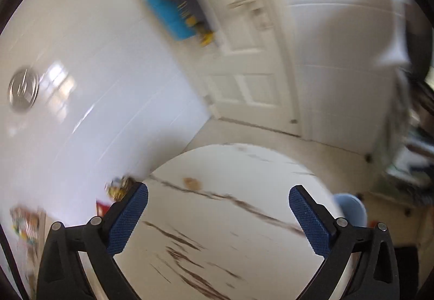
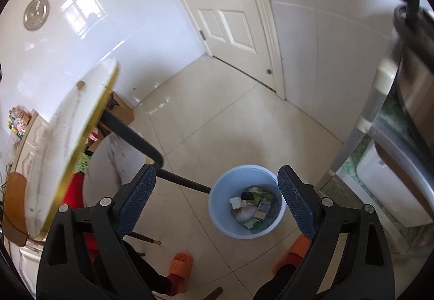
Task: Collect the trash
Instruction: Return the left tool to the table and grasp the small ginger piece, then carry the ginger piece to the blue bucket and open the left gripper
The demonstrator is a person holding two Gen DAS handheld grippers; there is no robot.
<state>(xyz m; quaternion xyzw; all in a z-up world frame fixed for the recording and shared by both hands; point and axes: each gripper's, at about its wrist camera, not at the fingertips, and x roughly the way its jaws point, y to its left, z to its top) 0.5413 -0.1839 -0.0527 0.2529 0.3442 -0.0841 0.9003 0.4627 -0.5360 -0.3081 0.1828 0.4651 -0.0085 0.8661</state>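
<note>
On the tiled floor, the pale blue bin sits between the right gripper fingers in view, well below them; jaws spread wide, nothing in them. Trash inside: crumpled paper, green wrapper, a small carton with print too small to read. Left gripper also gaping, empty, over the marble-look round table; one brownish scrap on the top. Left view is motion-blurred. Orange slippers by the bin. No legible labels.
</note>
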